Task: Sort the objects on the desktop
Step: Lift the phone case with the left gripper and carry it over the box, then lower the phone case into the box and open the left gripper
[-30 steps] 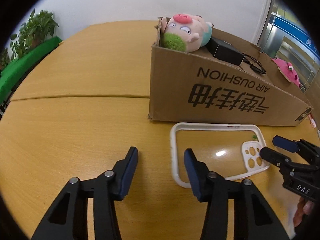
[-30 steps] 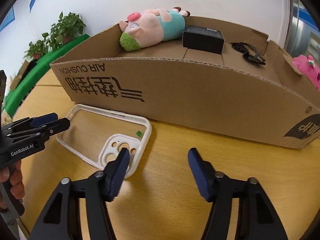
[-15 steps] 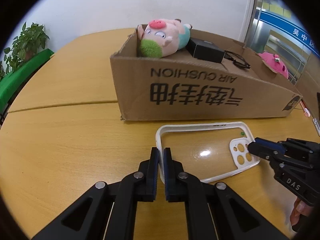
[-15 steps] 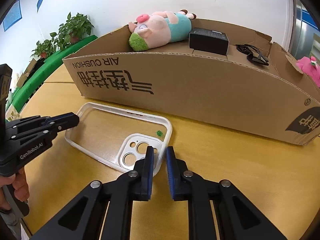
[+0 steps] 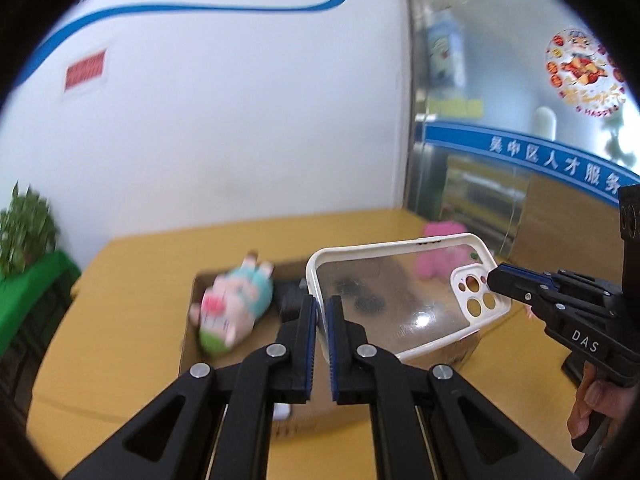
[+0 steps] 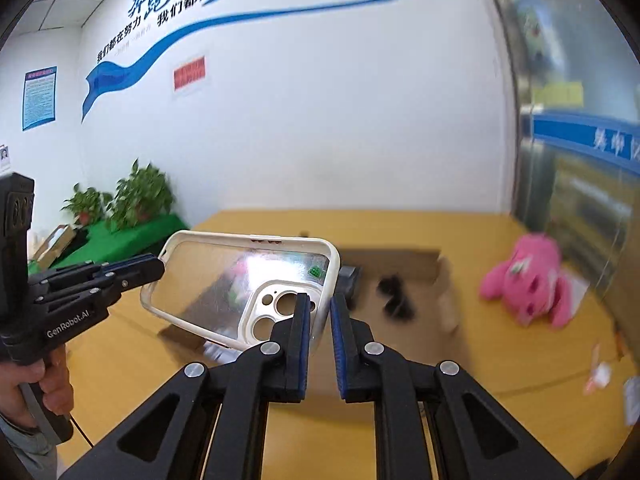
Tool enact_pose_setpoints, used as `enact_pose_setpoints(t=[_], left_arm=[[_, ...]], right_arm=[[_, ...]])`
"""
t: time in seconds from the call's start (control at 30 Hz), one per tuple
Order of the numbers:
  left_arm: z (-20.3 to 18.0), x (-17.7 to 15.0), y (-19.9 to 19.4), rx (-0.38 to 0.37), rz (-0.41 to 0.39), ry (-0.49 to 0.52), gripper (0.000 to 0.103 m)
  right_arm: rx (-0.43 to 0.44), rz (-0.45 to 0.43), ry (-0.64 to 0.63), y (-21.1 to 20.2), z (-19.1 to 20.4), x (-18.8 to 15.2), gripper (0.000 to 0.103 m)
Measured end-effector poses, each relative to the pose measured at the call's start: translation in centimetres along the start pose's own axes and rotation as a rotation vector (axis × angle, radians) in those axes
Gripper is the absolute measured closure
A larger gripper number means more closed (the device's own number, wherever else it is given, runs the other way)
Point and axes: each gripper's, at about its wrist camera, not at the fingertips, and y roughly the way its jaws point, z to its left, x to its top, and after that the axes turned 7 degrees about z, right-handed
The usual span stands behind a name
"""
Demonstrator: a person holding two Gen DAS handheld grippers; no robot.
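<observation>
The cardboard box [image 5: 240, 360] is lying below the clear phone case [image 5: 400, 300], which both grippers are holding aloft: the left gripper [image 5: 322, 320] clamping one rim, the right gripper [image 6: 320, 316] the camera end. Lowering evenly should avoid twisting.

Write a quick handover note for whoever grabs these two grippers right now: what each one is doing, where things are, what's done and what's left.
Left gripper: shut on one short end of the phone case.
Right gripper: shut on the camera-cutout end of the same case.
The case is in the air between them, above the cardboard box.
Done: pig plush, a black item and glasses are in the box.
Left: lower the case into the box and release. The pink plush lies on the table outside the box.
</observation>
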Motion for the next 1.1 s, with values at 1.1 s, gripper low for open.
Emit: enact_pose_setpoints(t=[1.1], left_arm=[[11.0,-4.7,30.3,0.070,0.726,-0.183,0.099]], right_arm=[[0.115,0.787,0.001,37.5,-7.0,-2.6,0.091]])
